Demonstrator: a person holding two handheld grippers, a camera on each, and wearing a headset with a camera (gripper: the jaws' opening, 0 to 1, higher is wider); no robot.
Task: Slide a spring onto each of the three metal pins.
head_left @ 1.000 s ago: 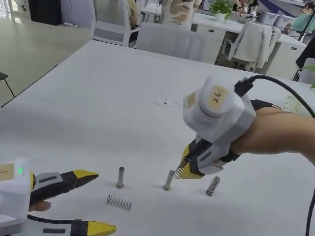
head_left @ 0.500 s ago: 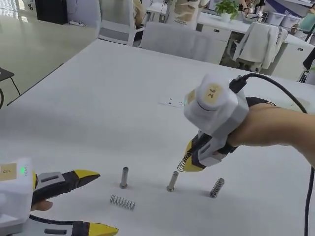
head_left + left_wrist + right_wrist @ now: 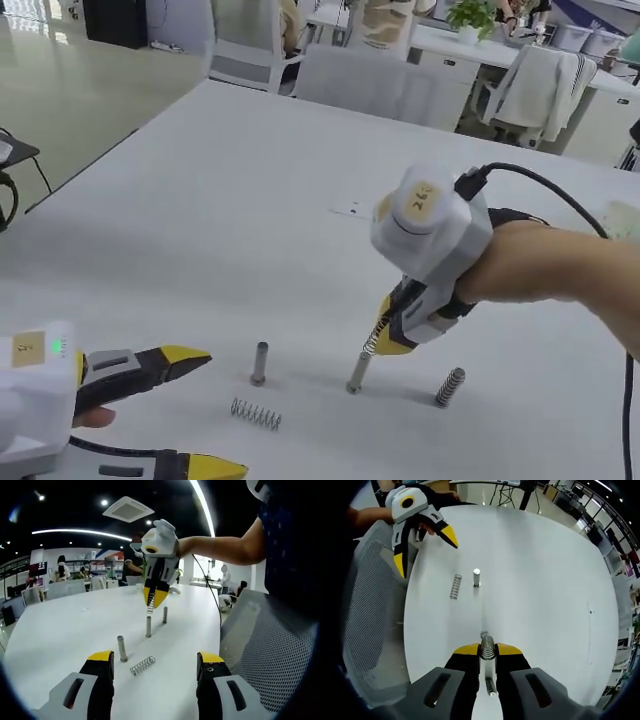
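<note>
My right gripper is shut on a spring, which hangs tilted just above the top of the middle pin. In the left gripper view that spring dangles over the same pin. The right gripper view looks down the held spring between shut jaws. The left pin stands bare. The right pin wears a spring. One loose spring lies flat in front of the left pin. My left gripper is open at the near left, holding nothing.
The white table stretches far back with wide bare room. A cable runs from the right gripper off to the right. Chairs and desks stand beyond the far edge. A mesh chair sits close by.
The right gripper has raised the spring slightly and brought it closer over the middle pin's top. The left gripper has stayed open in place. The head camera shifted a little.
</note>
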